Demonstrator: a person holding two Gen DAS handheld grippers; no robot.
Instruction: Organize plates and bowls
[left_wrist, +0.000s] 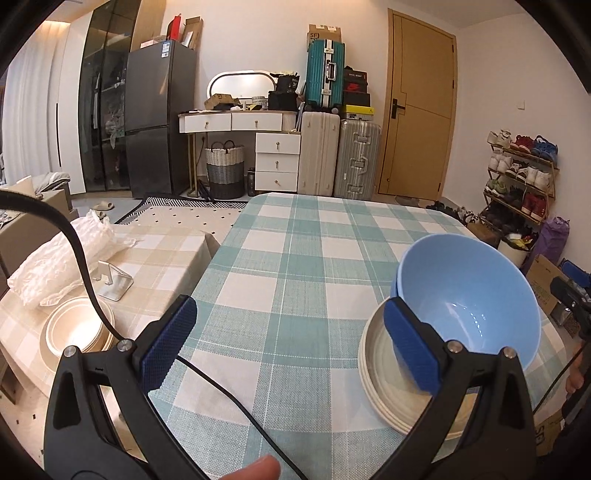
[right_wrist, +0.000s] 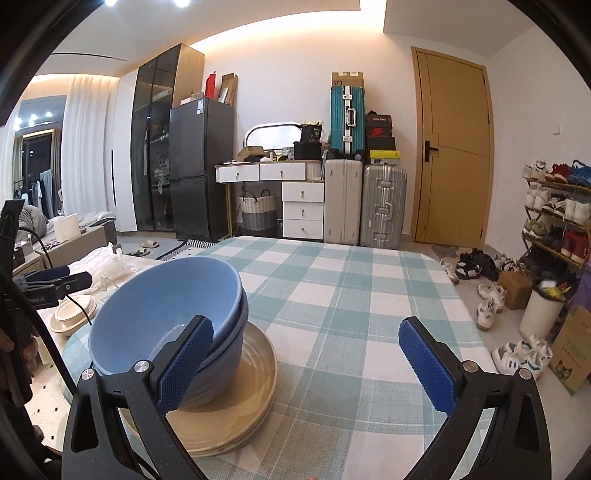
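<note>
The left tool (left_wrist: 291, 343) and right tool (right_wrist: 306, 365) are held spread, grasping nothing. Blue bowls (right_wrist: 166, 325) are nested on stacked plates (right_wrist: 236, 413) on the near counter (right_wrist: 351, 295); cream dishes (left_wrist: 77, 328) at far left remain ungathered.

A teal-and-white checked tablecloth (left_wrist: 295, 258) covers the worktop. To its left a lower surface wears a beige checked cloth (left_wrist: 162, 251), on which lie a crumpled white plastic bag (left_wrist: 62, 258) and a small silver metal stand (left_wrist: 114, 282). Against the far wall stand a tall black fridge (left_wrist: 159, 118), a white dressing table with drawers (left_wrist: 258, 147) bearing an oval mirror (left_wrist: 240, 85), and a grey-and-white woven basket (left_wrist: 225, 170) beneath it. Beside them a beige hard-shell suitcase (left_wrist: 318, 153) and a silver ribbed suitcase (left_wrist: 357, 158) stand upright, with a teal suitcase (left_wrist: 325, 74) stacked above. A tan wooden door (left_wrist: 421, 110) is shut. A metal shoe rack full of trainers (right_wrist: 557, 214) lines the right wall.
</note>
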